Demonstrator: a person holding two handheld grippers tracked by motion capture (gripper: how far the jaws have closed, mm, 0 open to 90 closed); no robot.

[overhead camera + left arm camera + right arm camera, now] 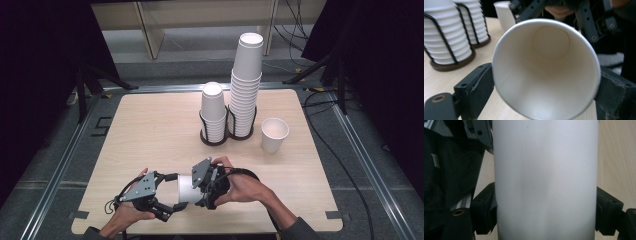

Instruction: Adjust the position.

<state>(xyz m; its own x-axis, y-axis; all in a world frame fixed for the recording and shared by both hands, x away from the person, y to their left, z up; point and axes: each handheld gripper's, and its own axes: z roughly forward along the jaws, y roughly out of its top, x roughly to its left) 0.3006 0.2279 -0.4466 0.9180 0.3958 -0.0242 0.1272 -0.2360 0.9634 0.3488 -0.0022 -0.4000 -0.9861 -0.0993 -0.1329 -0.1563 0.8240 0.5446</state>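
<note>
A white paper cup (pixel 184 188) lies on its side in the air over the near edge of the table, between my two grippers. My right gripper (pixel 196 189) comes in from the right, and in the right gripper view (pixel 546 212) its black pads (pixel 484 210) press both sides of the cup's wall (pixel 546 175). My left gripper (pixel 172 193) faces the cup's open mouth (pixel 549 50). Its jaws stand on either side of the rim in the left gripper view (pixel 546 85), close to it, and the rim keeps its round shape.
Two wire racks at the back centre hold cup stacks, a tall one (pixel 246 85) and a shorter one (pixel 213 112). A single upright cup (pixel 274 134) stands to their right. The wooden table (pixel 150 130) has bare room at left and centre.
</note>
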